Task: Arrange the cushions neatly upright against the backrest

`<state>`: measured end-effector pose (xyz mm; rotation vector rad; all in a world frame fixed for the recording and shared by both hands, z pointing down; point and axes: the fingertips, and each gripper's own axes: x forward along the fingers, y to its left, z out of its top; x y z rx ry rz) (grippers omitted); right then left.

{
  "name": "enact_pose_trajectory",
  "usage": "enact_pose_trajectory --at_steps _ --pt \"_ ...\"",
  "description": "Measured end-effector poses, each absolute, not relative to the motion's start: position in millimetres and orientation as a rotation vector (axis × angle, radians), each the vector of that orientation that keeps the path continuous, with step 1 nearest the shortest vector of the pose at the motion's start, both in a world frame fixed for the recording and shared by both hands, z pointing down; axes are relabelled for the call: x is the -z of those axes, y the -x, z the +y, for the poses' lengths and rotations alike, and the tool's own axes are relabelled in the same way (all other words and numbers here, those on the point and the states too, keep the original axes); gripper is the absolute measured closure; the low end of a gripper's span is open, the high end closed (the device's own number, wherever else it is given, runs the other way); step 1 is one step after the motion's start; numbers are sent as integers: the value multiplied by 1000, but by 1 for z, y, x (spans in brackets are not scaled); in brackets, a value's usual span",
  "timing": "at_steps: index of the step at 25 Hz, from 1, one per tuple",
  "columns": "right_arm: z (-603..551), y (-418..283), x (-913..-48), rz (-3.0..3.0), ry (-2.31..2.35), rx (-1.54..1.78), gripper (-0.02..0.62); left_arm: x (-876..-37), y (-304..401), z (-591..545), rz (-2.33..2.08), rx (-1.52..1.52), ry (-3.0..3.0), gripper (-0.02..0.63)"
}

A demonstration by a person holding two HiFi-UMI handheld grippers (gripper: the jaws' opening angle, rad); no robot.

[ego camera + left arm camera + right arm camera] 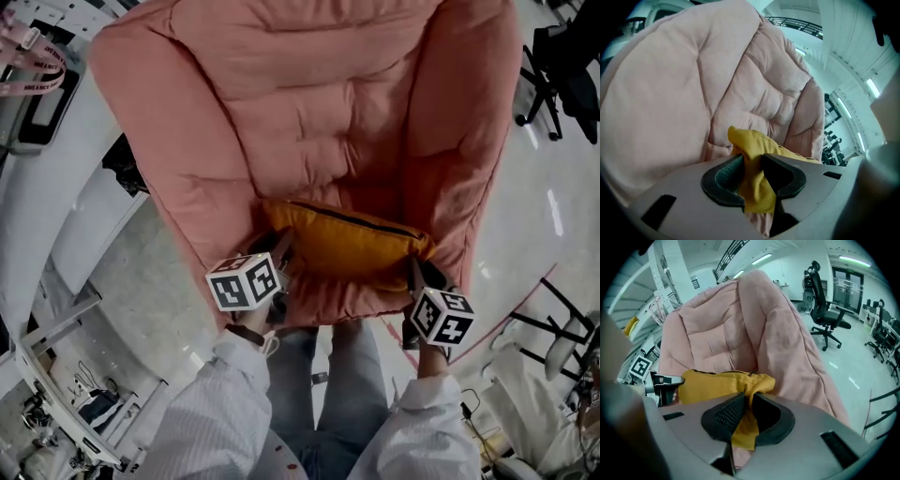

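On pink chair (309, 103), yellow cushion (347, 246), seemingly flat, left tool (753, 171), right tool (746, 411) pinching corners

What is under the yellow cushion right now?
The padded seat of the pink chair shows around the yellow cushion, so it rests on that. The patch directly beneath is covered; whether anything else lies there cannot be seen.

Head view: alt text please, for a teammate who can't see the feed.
A yellow cushion sits at the front of a pink padded chair, seen from above. The left hand-held gripper pinches its left end and the right hand-held gripper its right end, both shut on the fabric.
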<state>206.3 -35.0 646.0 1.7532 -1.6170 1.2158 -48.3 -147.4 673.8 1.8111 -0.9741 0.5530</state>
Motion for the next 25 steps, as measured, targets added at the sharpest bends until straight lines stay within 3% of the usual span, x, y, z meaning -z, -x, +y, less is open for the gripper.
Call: enact_pose_trajectory --at_steps 25 --pt "-187 -209 -612 -1858 -1706 -992 538 -608 72 -217 -1161 -336 -1853 466"
